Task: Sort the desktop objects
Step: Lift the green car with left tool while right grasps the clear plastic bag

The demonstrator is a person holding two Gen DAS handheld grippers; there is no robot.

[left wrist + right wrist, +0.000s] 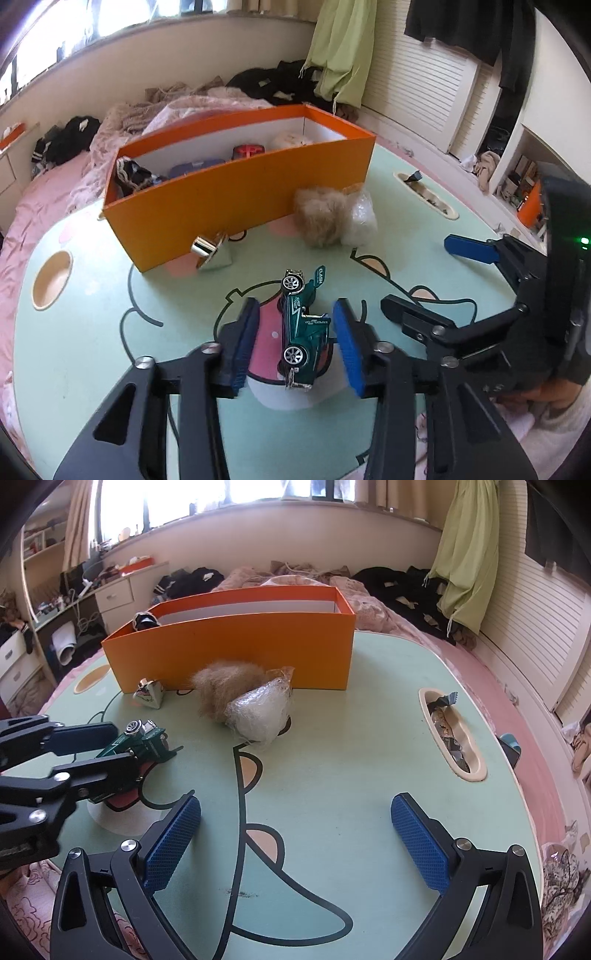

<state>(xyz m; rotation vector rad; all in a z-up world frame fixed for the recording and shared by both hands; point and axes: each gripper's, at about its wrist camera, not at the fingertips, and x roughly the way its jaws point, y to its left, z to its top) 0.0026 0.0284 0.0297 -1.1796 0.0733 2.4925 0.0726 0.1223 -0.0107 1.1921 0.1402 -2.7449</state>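
A green toy car [301, 325] lies on its side on the table between the pads of my left gripper [295, 343]. The jaws stand open around it, with a gap on each side. The car also shows in the right wrist view [142, 744], with the left gripper's fingers [85, 734] on either side of it. My right gripper [295, 845] is wide open and empty above the table's middle. The orange box [236, 199] stands at the back and holds several items. A furry brown ball [319, 218], a plastic-wrapped white bundle [358, 221] and a small shiny silver object [212, 251] lie in front of the box.
The mint-green cartoon table [332, 775] has a slot tray [452, 734] with wrappers at the right and a round recess [51, 278] at the left. A pink bed with piled clothes surrounds the table. A phone [509, 747] lies at the right edge.
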